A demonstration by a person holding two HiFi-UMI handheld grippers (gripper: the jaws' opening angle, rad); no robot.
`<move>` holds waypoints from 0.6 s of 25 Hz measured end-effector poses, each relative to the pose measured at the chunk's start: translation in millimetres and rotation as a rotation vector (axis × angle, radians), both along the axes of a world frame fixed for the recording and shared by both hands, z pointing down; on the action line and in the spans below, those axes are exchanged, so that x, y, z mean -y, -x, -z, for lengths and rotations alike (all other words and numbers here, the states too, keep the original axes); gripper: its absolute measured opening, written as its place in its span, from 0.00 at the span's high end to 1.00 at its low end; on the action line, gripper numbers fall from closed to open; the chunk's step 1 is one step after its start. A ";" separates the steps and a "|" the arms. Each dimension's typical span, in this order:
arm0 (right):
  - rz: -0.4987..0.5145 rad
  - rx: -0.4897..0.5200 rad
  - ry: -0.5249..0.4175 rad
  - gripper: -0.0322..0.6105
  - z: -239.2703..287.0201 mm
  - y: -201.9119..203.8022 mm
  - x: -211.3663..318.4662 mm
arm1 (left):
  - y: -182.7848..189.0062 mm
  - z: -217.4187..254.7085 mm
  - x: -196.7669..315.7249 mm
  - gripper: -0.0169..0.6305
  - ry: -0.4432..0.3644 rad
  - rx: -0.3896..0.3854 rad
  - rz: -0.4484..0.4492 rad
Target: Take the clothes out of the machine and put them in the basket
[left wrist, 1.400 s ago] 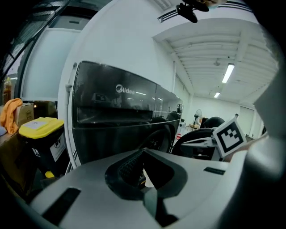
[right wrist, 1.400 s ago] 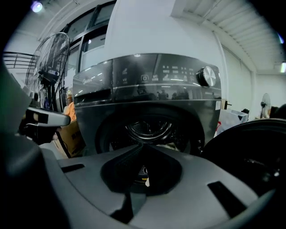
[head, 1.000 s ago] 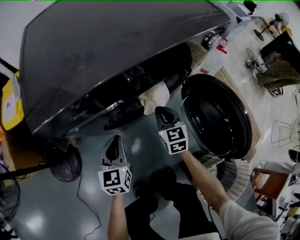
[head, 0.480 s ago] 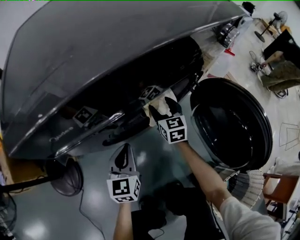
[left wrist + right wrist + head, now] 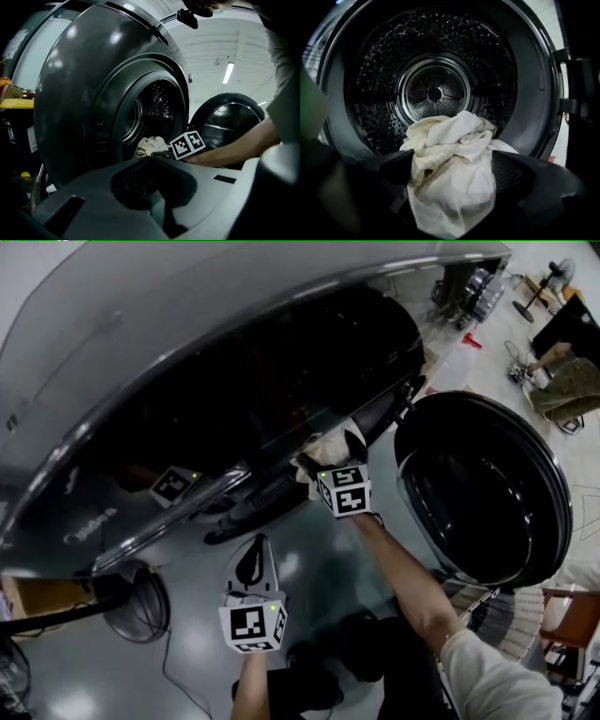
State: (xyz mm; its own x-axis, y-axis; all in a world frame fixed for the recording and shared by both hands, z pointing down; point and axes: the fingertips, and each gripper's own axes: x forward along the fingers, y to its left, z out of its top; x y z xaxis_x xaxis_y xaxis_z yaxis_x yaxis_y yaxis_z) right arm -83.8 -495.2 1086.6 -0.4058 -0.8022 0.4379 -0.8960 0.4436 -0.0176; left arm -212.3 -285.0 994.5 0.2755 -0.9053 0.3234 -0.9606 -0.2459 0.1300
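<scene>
Right gripper view: right claw (image 5: 452, 168) released, jaws just been opening wide, straddling cream cloth bundle (image 5: 450, 136) at washing-machine drum (image 5: 436, 93) mouth, dead ahead. Left claw (image 5: 151, 158) clenched, empty, well back; right nearer.

Three cameras, all trained on one washing machine (image 5: 187, 362).
Head view: from above you, steeply down over the machine's top and open door (image 5: 487, 493). Left gripper view: low, set back, facing the front at a slant. Right gripper view: at the opening, straight into the drum (image 5: 435, 93), close on the white cloth (image 5: 454, 173). All three share that cloth.
</scene>
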 end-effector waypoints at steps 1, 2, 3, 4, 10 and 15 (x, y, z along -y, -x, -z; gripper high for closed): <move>-0.006 0.002 -0.006 0.17 -0.3 0.1 1.0 | 0.5 -2.4 1.8 0.95 0.000 -0.003 0.002; -0.011 0.003 -0.006 0.17 -0.7 0.0 1.0 | 0.2 -2.6 3.8 0.95 -0.006 -0.008 0.003; -0.015 0.002 -0.003 0.17 -1.2 -0.5 -0.2 | -1.3 -1.5 5.6 0.95 -0.015 -0.015 0.002; -0.018 0.001 0.005 0.17 -1.8 -1.2 -2.3 | -3.1 -0.5 6.8 0.95 -0.023 -0.022 0.001; 0.025 0.056 0.093 0.52 -4.2 16.0 -23.4 | -11.9 3.4 4.9 0.95 -0.026 -0.038 -0.011; 0.081 0.028 0.125 0.77 -0.6 31.4 -34.1 | -3.9 4.1 -11.9 0.95 0.025 -0.022 -0.002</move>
State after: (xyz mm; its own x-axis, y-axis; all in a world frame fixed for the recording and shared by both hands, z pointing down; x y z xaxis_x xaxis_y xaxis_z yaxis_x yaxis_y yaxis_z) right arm -115.2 -461.2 1087.1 -0.4805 -0.7061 0.5201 -0.8558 0.5071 -0.1021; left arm -208.4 -273.1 990.4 0.2847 -0.8966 0.3394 -0.9569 -0.2444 0.1570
